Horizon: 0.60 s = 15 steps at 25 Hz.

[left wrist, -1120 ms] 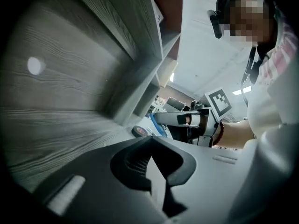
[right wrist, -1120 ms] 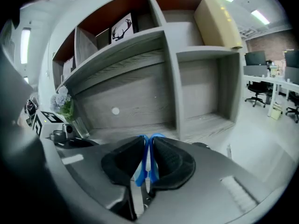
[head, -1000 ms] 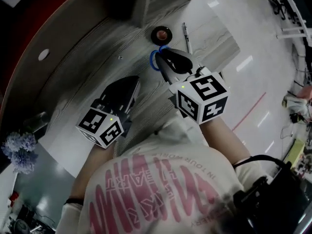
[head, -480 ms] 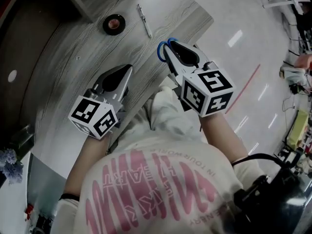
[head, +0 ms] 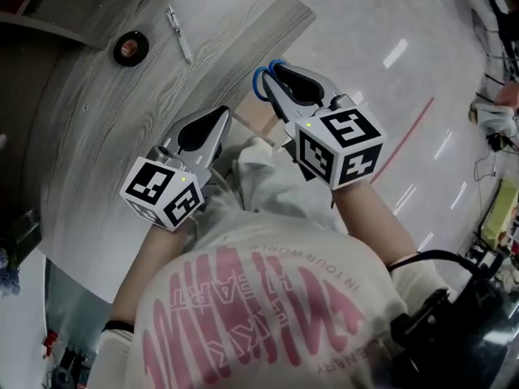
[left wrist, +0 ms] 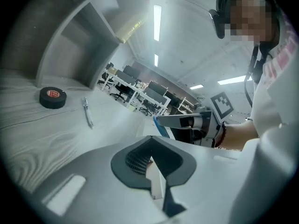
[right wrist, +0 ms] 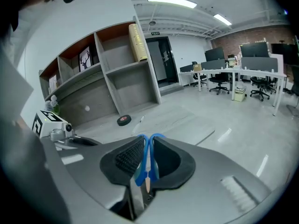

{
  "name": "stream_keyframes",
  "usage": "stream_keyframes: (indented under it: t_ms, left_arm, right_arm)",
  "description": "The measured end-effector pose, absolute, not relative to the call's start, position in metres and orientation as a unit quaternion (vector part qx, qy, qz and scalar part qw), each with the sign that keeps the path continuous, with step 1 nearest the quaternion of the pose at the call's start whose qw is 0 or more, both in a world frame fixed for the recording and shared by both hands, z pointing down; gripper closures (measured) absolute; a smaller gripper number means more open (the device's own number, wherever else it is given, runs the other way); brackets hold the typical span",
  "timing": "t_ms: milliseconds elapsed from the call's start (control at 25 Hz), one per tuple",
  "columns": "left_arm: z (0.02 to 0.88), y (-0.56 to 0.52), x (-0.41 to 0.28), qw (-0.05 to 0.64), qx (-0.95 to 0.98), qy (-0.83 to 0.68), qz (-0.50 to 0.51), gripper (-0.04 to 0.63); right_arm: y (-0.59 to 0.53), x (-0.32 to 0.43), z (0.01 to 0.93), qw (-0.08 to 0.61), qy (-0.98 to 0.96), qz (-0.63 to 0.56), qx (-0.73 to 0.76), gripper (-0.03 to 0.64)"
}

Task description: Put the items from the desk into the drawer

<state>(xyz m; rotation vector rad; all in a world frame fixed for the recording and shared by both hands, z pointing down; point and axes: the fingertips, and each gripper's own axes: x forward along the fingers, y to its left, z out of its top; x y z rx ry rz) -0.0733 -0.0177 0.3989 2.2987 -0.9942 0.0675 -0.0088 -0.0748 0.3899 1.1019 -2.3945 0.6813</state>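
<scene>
Fingers [right wrist: 125, 158] of the right gripper [head: 273, 70] pinch scissors [right wrist: 143, 171] — the left gripper [head: 222, 113] is closed, empty. Tape [head: 130, 47] and pen [head: 179, 34] lie on the desk [head: 122, 136].

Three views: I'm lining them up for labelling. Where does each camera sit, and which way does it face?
Head view: on the person's head, looking steeply down at the desk; shows the shirt, both forearms, the left gripper and the right gripper holding blue scissors.
Left gripper view: on the left gripper, looking along its closed, empty jaws across the desk; the right gripper shows alongside.
Right gripper view: on the right gripper, looking past the clamped scissors toward the shelves.
Shared: all three show the tape roll and pen.
</scene>
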Motion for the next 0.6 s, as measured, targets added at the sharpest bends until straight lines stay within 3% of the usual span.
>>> stream_keyframes:
  t_ms: [160,400,600]
  left_arm:
    - [0.408,-0.007,-0.071,0.313,0.864,-0.392,0.026,0.577]
    - [0.405,-0.046,0.029,0.330,0.843,-0.423,0.037,0.577]
    - [0.424,-0.030,0.027,0.347,0.839,-0.417,0.052,0.577]
  right_arm:
    - [-0.063,-0.008,0.403,0.213,-0.864,0.251,0.380,0.546]
    - [-0.098,0.086,0.423,0.226,-0.859,0.285,0.359,0.546]
    - [-0.087,0.076,0.463,0.228,-0.839,0.345,0.355,0.546]
